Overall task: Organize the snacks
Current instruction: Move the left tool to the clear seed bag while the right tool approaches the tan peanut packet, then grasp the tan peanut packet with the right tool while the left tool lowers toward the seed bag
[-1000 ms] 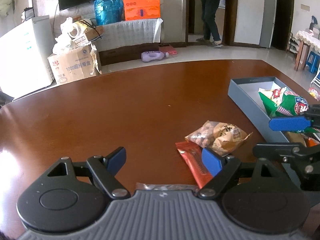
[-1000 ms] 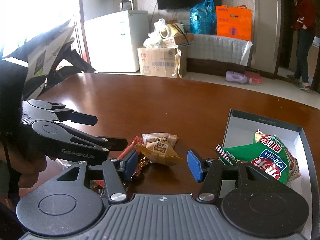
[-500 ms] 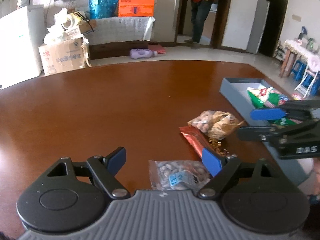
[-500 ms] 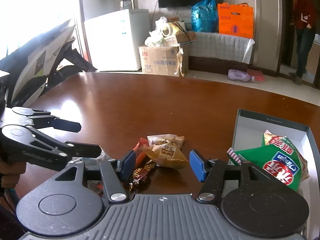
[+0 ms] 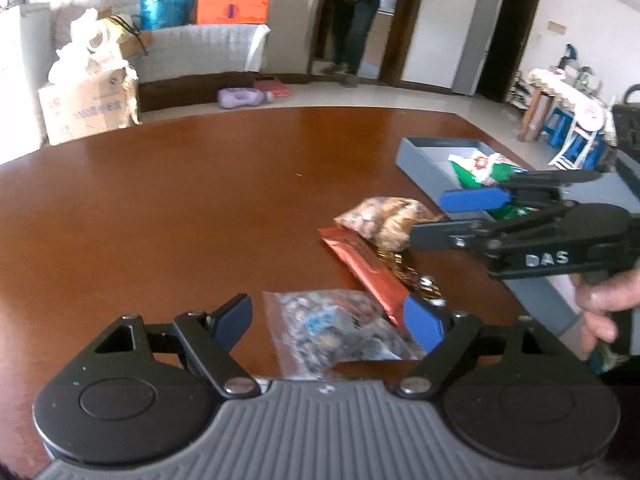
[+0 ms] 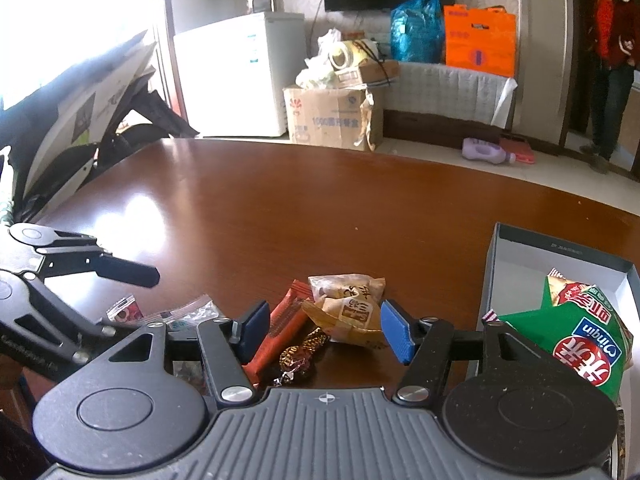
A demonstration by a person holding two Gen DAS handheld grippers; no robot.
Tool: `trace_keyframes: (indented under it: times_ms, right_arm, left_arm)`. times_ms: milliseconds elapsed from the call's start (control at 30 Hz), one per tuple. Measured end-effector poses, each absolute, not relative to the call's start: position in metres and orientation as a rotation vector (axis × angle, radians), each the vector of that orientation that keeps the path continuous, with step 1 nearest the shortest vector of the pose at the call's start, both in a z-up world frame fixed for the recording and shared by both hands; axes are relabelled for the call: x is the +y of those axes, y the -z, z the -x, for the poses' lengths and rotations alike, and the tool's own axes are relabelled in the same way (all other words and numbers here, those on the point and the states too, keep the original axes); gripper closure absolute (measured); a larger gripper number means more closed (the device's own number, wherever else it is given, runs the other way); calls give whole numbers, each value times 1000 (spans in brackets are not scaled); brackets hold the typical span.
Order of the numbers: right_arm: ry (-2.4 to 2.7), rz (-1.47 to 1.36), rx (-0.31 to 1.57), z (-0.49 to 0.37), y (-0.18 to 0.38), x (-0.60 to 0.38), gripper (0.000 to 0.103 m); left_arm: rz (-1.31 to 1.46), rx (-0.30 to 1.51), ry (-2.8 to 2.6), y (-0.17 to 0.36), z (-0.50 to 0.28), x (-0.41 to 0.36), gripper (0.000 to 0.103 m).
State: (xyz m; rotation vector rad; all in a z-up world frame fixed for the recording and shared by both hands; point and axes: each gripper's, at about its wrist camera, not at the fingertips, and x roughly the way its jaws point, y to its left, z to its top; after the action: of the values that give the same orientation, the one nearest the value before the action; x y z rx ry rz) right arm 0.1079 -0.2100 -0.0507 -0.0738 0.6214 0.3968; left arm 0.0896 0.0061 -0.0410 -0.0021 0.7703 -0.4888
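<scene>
Brown table, snacks loose beside a grey box.
Both claws gape, holding nothing: left claw straddles a clear bag, right claw frames a tan pack. Next, I judge: close, lift, carry it to the box, where a green bag lies.

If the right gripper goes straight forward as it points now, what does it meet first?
Probably the tan snack packet, which lies between the open fingers of the right gripper; depth is uncertain.

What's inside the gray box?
Inside the gray box lies a green chip bag, with a red-and-gold packet behind it. Anything beneath the bag is hidden.
</scene>
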Motion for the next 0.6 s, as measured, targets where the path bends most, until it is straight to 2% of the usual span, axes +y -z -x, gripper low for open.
trace_keyframes:
  times_ms: [600]
  right_arm:
    - [-367,75,632,-118,54,-204,40]
  left_arm:
    - [-3,813,517,49,-89,2,20]
